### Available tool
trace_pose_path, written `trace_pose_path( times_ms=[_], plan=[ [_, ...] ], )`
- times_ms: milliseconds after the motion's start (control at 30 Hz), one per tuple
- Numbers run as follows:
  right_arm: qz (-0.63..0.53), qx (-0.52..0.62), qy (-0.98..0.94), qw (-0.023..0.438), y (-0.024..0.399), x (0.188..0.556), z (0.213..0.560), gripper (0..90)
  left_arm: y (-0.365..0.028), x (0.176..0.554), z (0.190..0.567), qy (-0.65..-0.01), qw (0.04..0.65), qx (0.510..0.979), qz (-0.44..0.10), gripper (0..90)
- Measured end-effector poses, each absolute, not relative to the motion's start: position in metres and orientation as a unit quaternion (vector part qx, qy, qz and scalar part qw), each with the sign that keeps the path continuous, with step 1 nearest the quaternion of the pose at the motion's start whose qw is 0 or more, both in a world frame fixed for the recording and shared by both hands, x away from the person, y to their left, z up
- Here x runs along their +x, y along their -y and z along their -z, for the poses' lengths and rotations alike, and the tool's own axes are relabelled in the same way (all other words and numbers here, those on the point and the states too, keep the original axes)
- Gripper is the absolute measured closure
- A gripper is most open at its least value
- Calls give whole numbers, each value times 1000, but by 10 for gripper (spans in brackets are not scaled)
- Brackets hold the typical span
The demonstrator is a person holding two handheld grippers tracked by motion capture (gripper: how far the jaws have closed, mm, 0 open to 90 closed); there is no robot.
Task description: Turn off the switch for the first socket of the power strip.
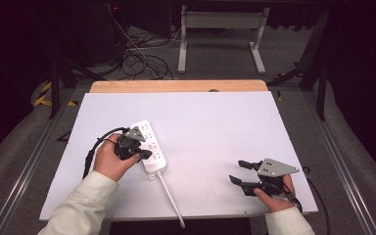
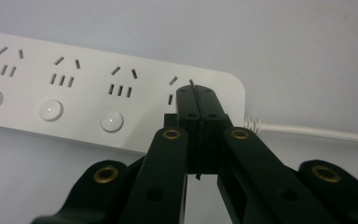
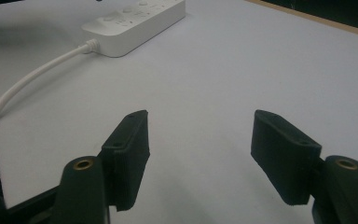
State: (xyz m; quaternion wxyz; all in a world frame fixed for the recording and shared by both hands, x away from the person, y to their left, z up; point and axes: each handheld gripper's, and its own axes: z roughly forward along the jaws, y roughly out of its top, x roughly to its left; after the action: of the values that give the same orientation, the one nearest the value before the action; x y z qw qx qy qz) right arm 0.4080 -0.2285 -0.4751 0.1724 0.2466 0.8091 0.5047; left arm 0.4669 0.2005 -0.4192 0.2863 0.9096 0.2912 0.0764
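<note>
A white power strip with several sockets and round buttons lies on the left half of the white table, its white cable running off the front edge. My left gripper is shut with nothing between its pads, its tips over the socket nearest the cable end; whether they touch the power strip I cannot tell. At the front right my right gripper stands open just above the table, empty, pointing left. In the right gripper view the right gripper faces the power strip far off, and the cable curves toward the table edge.
The white table top ends in a wooden strip at the far edge. Beyond it stand a grey metal frame and loose cables on the floor. Metal rails run along both sides of the table.
</note>
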Motion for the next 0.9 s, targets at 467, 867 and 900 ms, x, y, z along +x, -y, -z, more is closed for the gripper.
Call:
trace_pose_path(
  times_ms=[467,867,900],
  plan=[
    [-505,247,-809,171,228,408,475,374,-196,477,425,-297,249,920,-54,899],
    [-506,246,-809,169,228,408,476,373,-194,484,433,-297,240,923,-52,899],
    [-506,246,-810,168,228,408,476,373,-194,485,434,-297,242,922,-48,899]
  ],
)
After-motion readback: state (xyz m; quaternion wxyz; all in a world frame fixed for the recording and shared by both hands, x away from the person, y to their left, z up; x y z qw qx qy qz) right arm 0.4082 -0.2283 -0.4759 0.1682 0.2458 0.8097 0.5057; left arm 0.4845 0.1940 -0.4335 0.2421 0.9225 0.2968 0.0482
